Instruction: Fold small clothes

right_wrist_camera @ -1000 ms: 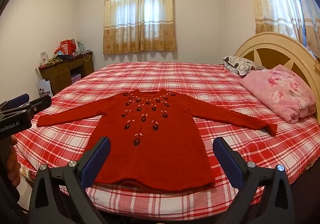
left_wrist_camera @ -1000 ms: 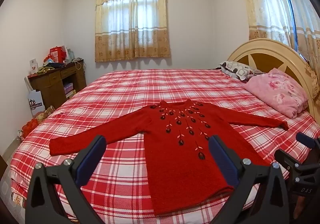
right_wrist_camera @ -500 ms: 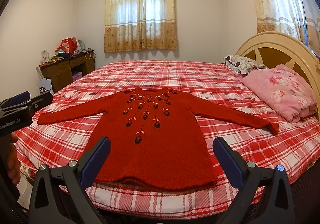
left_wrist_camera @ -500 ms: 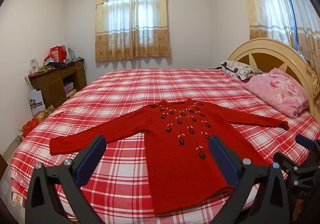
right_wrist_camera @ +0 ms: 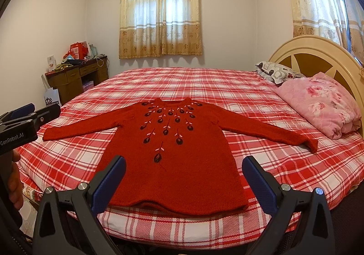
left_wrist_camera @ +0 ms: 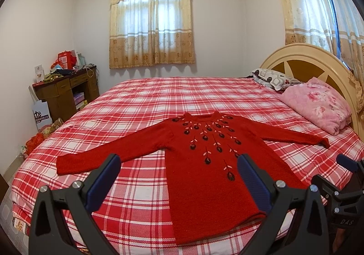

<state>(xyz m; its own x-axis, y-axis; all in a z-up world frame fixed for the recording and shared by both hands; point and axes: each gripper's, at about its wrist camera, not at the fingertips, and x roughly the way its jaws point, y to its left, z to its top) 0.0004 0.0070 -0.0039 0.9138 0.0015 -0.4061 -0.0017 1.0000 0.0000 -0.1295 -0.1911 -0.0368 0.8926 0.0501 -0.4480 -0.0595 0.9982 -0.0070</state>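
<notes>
Red sweater [left_wrist_camera: 204, 164] lies flat and face up on the checked bed [left_wrist_camera: 159, 100], sleeves spread left and right, hem at the near edge. Left gripper [left_wrist_camera: 178, 175] and right gripper [right_wrist_camera: 183, 177] both hang above the near edge with jaws wide and holding nothing. Only the right view shows the full hem and a hand [right_wrist_camera: 14, 184] at far left; the left view shows the desk [left_wrist_camera: 63, 91] and more floor beside it.
</notes>
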